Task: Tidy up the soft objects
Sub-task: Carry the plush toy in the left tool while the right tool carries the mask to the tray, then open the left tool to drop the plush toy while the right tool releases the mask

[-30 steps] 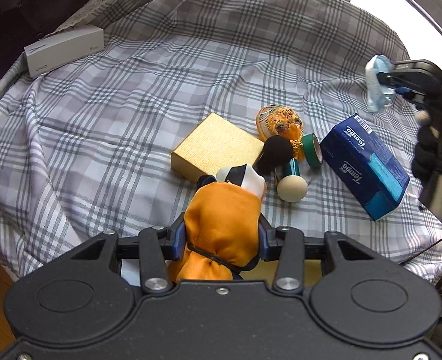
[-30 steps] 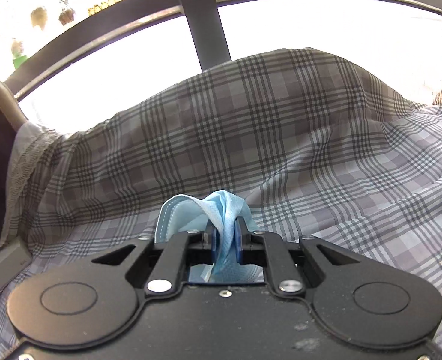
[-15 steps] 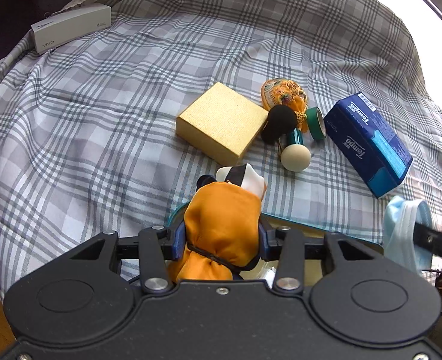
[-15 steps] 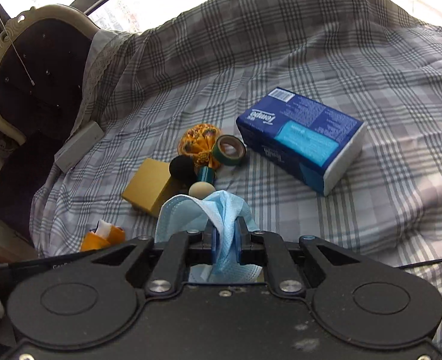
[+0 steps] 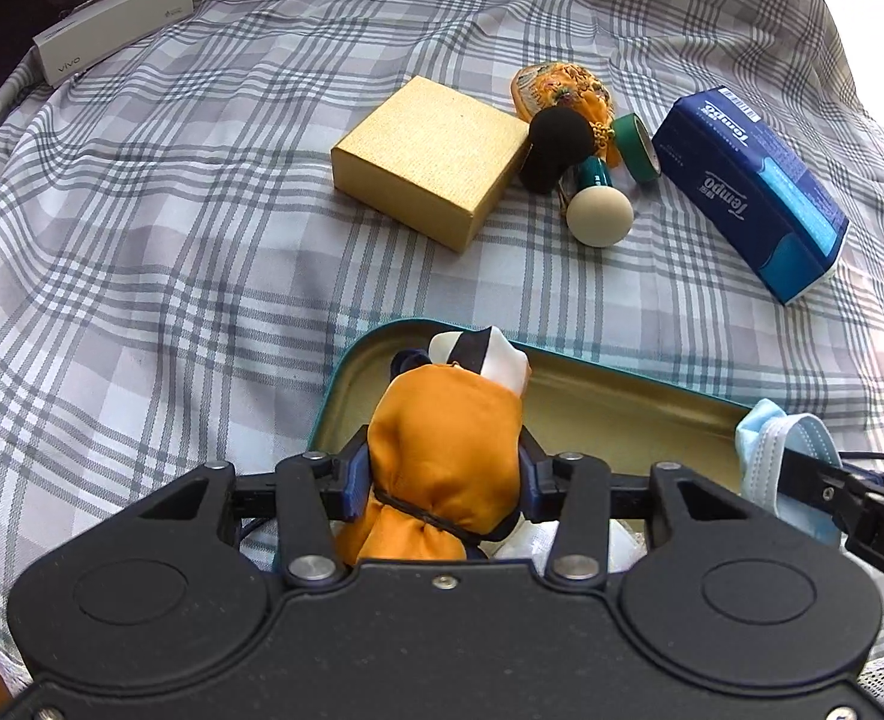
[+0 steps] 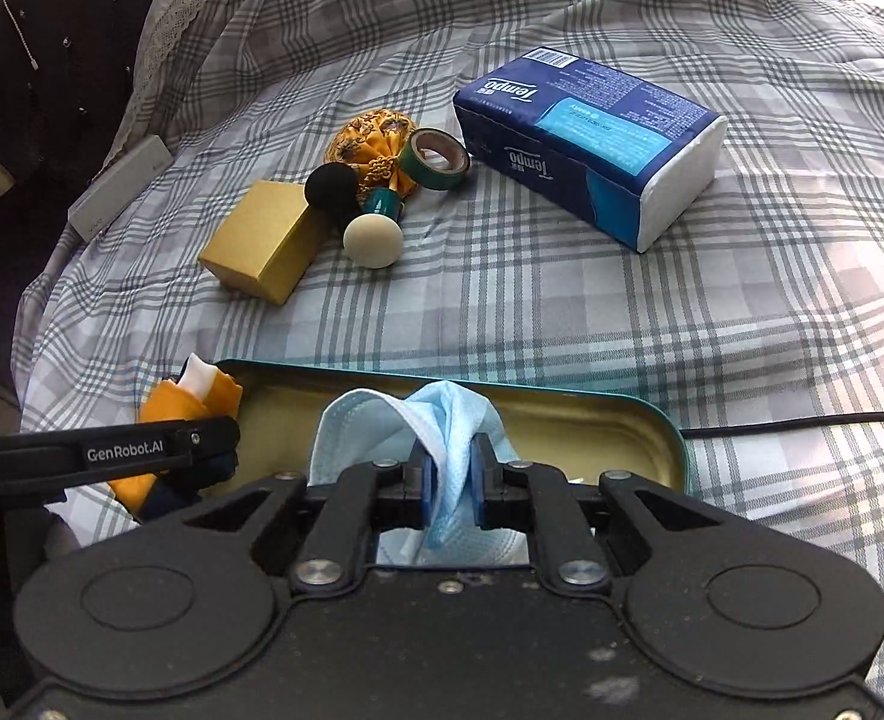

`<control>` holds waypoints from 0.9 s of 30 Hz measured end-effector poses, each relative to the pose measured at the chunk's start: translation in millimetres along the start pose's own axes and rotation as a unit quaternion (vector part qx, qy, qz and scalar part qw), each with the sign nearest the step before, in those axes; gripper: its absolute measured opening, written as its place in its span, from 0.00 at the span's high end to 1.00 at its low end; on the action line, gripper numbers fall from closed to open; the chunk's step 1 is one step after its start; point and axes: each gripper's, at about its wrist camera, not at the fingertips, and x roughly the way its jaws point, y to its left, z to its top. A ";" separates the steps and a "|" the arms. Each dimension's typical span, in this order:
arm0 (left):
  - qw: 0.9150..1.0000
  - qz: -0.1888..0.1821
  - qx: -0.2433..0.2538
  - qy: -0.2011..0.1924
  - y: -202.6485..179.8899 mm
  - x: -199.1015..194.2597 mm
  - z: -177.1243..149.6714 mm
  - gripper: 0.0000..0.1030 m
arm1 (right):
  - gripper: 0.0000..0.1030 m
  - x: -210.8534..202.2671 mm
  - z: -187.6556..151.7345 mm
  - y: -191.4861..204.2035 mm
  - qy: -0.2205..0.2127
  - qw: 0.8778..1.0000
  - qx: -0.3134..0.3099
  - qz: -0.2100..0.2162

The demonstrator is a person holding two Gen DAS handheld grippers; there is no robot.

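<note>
The left gripper (image 5: pixel 445 474) has its jaws closed on an orange cloth bundle (image 5: pixel 445 450). The bundle's long axis runs along the fingers, its white and black end pointing forward and down into the left end of the teal tin (image 5: pixel 622 384). The right gripper (image 6: pixel 449 483) pinches a blue face mask (image 6: pixel 442 426) tightly; the mask folds upward over the tin's middle. The tin lies lengthwise on the checked cloth (image 5: pixel 172 228), near the tissue pack (image 5: pixel 748 180) and gold box (image 5: pixel 430 159).
</note>
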 end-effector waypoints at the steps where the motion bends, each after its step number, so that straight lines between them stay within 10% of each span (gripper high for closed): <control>1: 1.000 -0.002 0.002 0.000 -0.6 0.2 -0.4 0.56 | 0.86 0.3 0.5 0.7 -0.002 1.000 -0.002 -0.003; 10: 0.999 0.000 0.032 -0.016 -9.9 -4.4 -3.5 0.53 | 0.64 -3.3 5.1 -3.4 -0.021 1.000 0.001 0.016; 27: 0.999 0.011 0.030 -0.030 -10.2 -7.6 0.7 0.53 | 0.64 1.7 4.3 -27.7 -0.025 0.999 0.048 0.000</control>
